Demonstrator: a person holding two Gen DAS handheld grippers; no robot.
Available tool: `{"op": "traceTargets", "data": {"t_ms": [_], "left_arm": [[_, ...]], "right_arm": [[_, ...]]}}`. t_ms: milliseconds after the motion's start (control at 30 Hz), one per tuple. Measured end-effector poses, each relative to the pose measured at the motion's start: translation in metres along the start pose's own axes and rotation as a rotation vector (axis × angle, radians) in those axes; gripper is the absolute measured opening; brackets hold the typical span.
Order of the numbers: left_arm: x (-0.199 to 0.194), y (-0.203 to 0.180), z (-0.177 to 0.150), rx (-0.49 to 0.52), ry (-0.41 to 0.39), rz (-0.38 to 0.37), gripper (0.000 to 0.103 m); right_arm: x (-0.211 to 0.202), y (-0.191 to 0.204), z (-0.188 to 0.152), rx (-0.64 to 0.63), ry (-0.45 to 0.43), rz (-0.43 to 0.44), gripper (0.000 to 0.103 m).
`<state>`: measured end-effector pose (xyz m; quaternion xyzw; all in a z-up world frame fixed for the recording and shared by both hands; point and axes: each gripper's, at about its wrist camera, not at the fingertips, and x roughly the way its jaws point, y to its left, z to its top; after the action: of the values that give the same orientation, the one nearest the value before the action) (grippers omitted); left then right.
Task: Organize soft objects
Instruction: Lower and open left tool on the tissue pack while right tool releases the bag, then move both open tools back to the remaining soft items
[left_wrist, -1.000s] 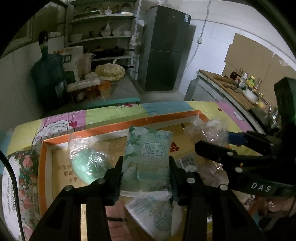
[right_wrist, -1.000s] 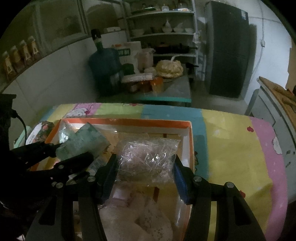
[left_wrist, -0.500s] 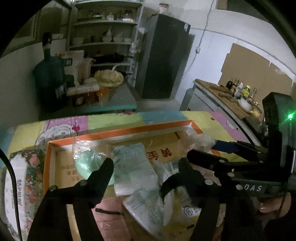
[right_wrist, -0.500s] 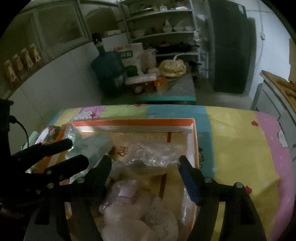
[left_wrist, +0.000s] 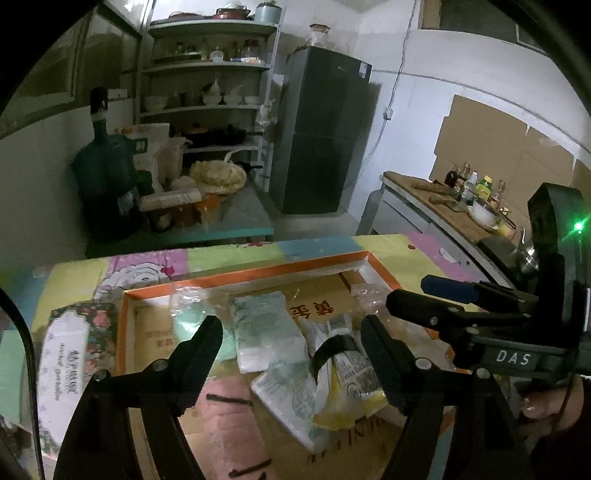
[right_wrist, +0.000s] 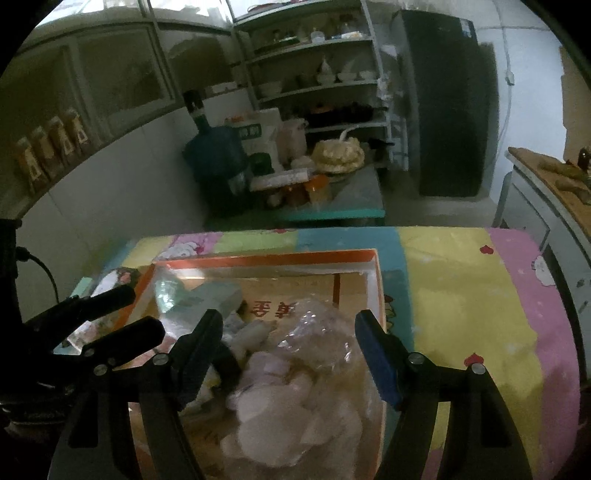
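Observation:
An orange-rimmed cardboard box (left_wrist: 258, 273) sits on the colourful tablecloth and holds soft packs. A pale green tissue pack (left_wrist: 266, 328) lies flat in it, just beyond my left gripper (left_wrist: 290, 336), which is open and touches nothing. Beside it lie a green soft thing in a clear bag (left_wrist: 192, 314), a white pack (left_wrist: 291, 398) and a yellow pack (left_wrist: 351, 391). My right gripper (right_wrist: 288, 332) is open above a crinkled clear bag (right_wrist: 317, 332) and pale pink soft items (right_wrist: 288, 406) at the box's (right_wrist: 266, 258) right end. Each gripper shows in the other's view: left (right_wrist: 144, 312), right (left_wrist: 410, 291).
A floral tissue box (left_wrist: 70, 362) stands left of the box. Behind the table are a low teal table (left_wrist: 221, 229) with a water jug (left_wrist: 103, 177), shelves and a dark fridge (left_wrist: 321, 133). A counter with bottles (left_wrist: 465, 184) runs along the right. Bare tablecloth (right_wrist: 461, 314) lies right of the box.
Both grippers opened and drew back and up. The left let go of the green tissue pack, the right let go of the clear bag; both now lie in the box.

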<state>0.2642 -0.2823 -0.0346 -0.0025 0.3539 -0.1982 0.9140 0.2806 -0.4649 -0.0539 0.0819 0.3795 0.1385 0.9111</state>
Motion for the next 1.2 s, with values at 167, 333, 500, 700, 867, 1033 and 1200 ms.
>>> {"op": "traceTargets", "data": {"t_ms": [167, 333, 500, 700, 867, 1033, 1200], "left_arm": [[-0.020, 0.003, -0.005, 0.006, -0.029, 0.011, 0.077], [-0.038, 0.006, -0.009, 0.008, -0.054, 0.025, 0.077], [-0.060, 0.011, -0.013, 0.017, -0.089, 0.044, 0.077], [-0.084, 0.020, -0.021, 0.028, -0.122, 0.074, 0.077], [-0.102, 0.031, -0.029, 0.025, -0.138, 0.096, 0.077], [-0.120, 0.044, -0.036, 0.014, -0.152, 0.129, 0.077], [-0.136, 0.061, -0.042, -0.002, -0.166, 0.175, 0.077]], "right_arm": [[-0.018, 0.017, -0.005, -0.013, -0.025, 0.004, 0.075], [-0.032, 0.035, -0.009, -0.026, -0.042, 0.003, 0.075], [-0.043, 0.054, -0.012, -0.034, -0.059, 0.000, 0.075], [-0.055, 0.077, -0.019, -0.049, -0.076, 0.011, 0.075], [-0.064, 0.097, -0.022, -0.059, -0.092, 0.028, 0.075], [-0.068, 0.124, -0.025, -0.082, -0.103, 0.060, 0.075], [-0.068, 0.155, -0.030, -0.113, -0.115, 0.090, 0.075]]}}
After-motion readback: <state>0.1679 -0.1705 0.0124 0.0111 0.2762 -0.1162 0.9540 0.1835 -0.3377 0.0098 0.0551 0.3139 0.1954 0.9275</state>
